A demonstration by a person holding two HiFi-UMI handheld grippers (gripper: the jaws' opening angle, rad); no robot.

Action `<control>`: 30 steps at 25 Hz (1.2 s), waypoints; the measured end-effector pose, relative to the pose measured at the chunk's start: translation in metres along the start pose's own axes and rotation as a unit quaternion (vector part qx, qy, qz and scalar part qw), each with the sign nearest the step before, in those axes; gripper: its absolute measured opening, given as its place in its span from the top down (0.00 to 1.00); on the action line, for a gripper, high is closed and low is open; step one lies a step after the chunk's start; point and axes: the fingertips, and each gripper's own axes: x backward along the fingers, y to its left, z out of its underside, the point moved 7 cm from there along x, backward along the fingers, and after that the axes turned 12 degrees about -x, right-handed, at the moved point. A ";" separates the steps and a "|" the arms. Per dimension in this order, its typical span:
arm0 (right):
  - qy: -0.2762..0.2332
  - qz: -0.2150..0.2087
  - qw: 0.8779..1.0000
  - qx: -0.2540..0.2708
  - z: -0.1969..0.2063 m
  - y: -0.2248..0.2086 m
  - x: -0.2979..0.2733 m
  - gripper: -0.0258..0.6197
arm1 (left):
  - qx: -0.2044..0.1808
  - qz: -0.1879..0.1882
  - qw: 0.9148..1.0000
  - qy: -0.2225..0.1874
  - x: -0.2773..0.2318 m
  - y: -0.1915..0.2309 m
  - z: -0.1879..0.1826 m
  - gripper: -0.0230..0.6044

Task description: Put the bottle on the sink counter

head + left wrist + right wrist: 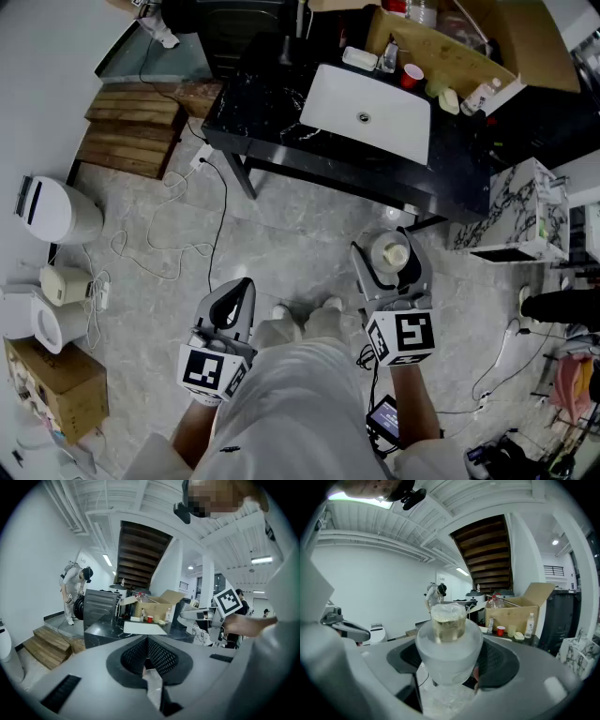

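1. The right gripper (389, 242) is clamped on the bottle (391, 254), a frosted one with a clear cap, with a pad on either side of its body; keep that squeeze even, since I judge the smooth round wall could slip if the hold eases
2. The bottle hangs over the floor, about upright, and well apart from the counter (272, 127) ahead, so the step in hand is the carry; hold the bottle as it stands so that its base comes down flat
3. A cable (221, 202) trails across the floor near the counter's left leg; the way in on the right looks the clearer one
4. Pick the landing spot before arriving: the bare black top to the left of the basin (370, 108) looks free, while the far right end is crowded by a box (450, 47), a red cup (412, 75) and small things that a wide gripper could knock
5. Come in above the edge of the counter, not level with it, then lower straight down; bring the bottle well in from the rim, so that a nudge cannot tip it off
6. Part the jaws only once the base rests on the top, then draw straight back so that neither pad drags the bottle over
7. The left gripper (148, 644) has its jaws together with nothing between them and sits low at the person's left; it has no part in this step and is best kept clear of the counter
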 end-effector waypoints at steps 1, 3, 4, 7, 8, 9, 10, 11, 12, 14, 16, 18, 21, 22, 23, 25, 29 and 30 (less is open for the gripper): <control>-0.001 0.003 1.000 -0.002 0.003 -0.007 0.020 0.43 | -0.003 0.004 1.000 -0.005 0.001 -0.017 -0.002 0.95; -0.001 0.009 1.000 -0.007 0.009 -0.023 0.061 0.43 | -0.008 0.011 1.000 -0.013 0.005 -0.052 -0.008 0.95; -0.001 0.013 1.000 -0.011 0.013 -0.031 0.082 0.43 | -0.012 0.014 1.000 -0.017 0.007 -0.070 -0.010 0.95; -0.007 0.029 0.999 -0.035 0.022 -0.055 0.141 0.43 | -0.027 0.022 0.999 -0.026 0.009 -0.114 -0.018 0.95; -0.013 0.034 0.998 -0.044 0.023 -0.062 0.158 0.43 | -0.030 0.025 0.999 -0.029 0.008 -0.127 -0.022 0.95; -0.017 0.039 0.998 -0.047 0.025 -0.069 0.175 0.43 | -0.031 0.029 0.999 -0.033 0.008 -0.141 -0.026 0.95; -0.022 0.045 0.998 -0.043 0.026 -0.075 0.192 0.43 | -0.033 0.033 0.998 -0.038 0.010 -0.155 -0.030 0.95; -0.027 0.053 0.998 -0.036 0.028 -0.081 0.206 0.43 | -0.037 0.035 0.998 -0.044 0.011 -0.168 -0.035 0.95; -0.032 0.060 0.997 -0.030 0.030 -0.087 0.219 0.43 | -0.041 0.038 0.997 -0.048 0.011 -0.181 -0.039 0.95; -0.035 0.069 0.997 -0.030 0.034 -0.097 0.241 0.43 | -0.044 0.045 0.997 -0.050 0.012 -0.205 -0.045 0.95; -0.033 0.070 0.996 -0.032 0.036 -0.106 0.260 0.43 | -0.049 0.050 0.996 -0.050 0.014 -0.226 -0.050 0.95; -0.029 0.069 0.997 -0.023 0.036 -0.114 0.275 0.43 | -0.054 0.055 0.996 -0.052 0.014 -0.245 -0.053 0.95; -0.027 0.067 0.997 -0.030 0.043 -0.128 0.293 0.43 | -0.060 0.058 0.995 -0.049 0.012 -0.268 -0.050 0.95; -0.027 0.065 0.997 -0.036 0.047 -0.133 0.299 0.43 | -0.061 0.057 0.995 -0.047 0.011 -0.275 -0.048 0.95; -0.026 0.064 0.997 -0.043 0.050 -0.138 0.305 0.43 | -0.062 0.057 0.995 -0.045 0.011 -0.282 -0.048 0.95; -0.023 0.061 0.997 -0.050 0.054 -0.148 0.315 0.43 | -0.066 0.058 0.995 -0.043 0.008 -0.295 -0.051 0.95; -0.020 0.048 0.997 -0.050 0.061 -0.162 0.327 0.43 | -0.071 0.058 0.995 -0.042 -0.001 -0.319 -0.051 0.95; -0.021 0.046 0.997 -0.050 0.062 -0.165 0.331 0.43 | -0.075 0.060 0.995 -0.040 -0.003 -0.325 -0.049 0.95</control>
